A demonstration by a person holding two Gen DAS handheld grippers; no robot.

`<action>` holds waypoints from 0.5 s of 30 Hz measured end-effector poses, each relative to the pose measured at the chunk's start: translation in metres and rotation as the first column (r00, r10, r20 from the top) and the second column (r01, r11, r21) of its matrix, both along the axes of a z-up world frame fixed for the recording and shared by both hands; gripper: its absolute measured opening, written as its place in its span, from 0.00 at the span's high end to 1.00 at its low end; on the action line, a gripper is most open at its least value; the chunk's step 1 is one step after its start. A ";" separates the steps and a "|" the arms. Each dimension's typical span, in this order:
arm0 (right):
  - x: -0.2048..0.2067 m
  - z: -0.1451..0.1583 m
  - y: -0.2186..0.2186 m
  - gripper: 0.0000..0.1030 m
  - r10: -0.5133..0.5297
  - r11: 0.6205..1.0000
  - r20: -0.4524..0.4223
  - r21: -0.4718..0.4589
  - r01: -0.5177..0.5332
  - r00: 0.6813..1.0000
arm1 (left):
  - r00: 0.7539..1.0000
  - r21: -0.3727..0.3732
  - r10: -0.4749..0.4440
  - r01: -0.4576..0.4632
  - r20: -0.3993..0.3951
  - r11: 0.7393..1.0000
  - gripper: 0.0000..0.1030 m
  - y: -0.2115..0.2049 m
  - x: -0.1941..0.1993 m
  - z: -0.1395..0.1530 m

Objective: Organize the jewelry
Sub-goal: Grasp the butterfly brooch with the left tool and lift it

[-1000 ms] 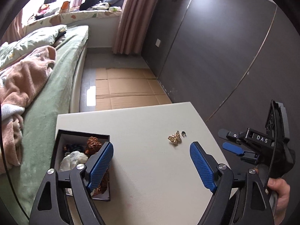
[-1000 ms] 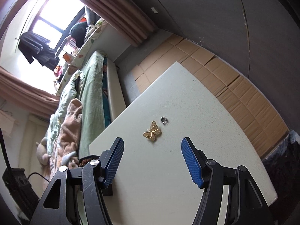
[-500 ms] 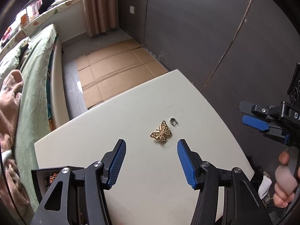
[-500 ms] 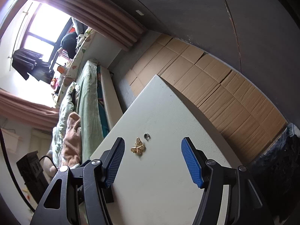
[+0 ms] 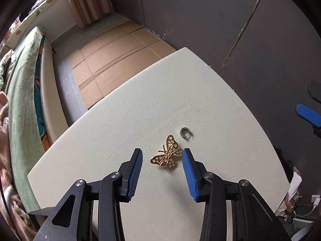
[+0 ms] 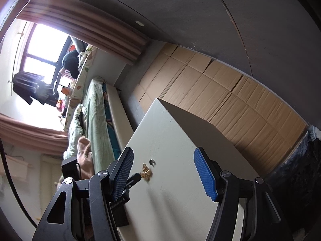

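— What lies on the cream, pebbled bench point(image 5: 140, 110)?
— Two pieces: one gold butterfly brooch set with pale stones point(image 5: 165, 157) and, just beside it toward the far right edge, one small silver ring point(image 5: 185, 132). They don't touch.
— And the left gripper point(image 5: 162, 156)?
— Its jaws have just been closing, one blue pad on each side of the brooch, neither pressing it yet.
— The right gripper point(image 6: 162, 161)?
— Spread, empty, over the bench's near part.
— Anything around?
— Flattened cardboard point(image 5: 112, 52) on the floor, a green-covered bed point(image 5: 22, 92) along the left edge.
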State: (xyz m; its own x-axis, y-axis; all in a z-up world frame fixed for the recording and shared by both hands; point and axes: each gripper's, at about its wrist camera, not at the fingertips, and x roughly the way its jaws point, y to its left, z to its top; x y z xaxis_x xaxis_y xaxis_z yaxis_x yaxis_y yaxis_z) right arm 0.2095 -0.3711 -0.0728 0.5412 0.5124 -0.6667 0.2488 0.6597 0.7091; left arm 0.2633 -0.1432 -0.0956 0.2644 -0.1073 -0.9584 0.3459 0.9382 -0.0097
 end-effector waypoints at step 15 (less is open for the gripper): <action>0.002 0.002 -0.006 0.37 -0.006 1.000 0.004 0.001 0.006 1.000 | 0.996 -0.119 0.055 -0.063 -0.067 0.991 0.87 0.013 0.012 -0.018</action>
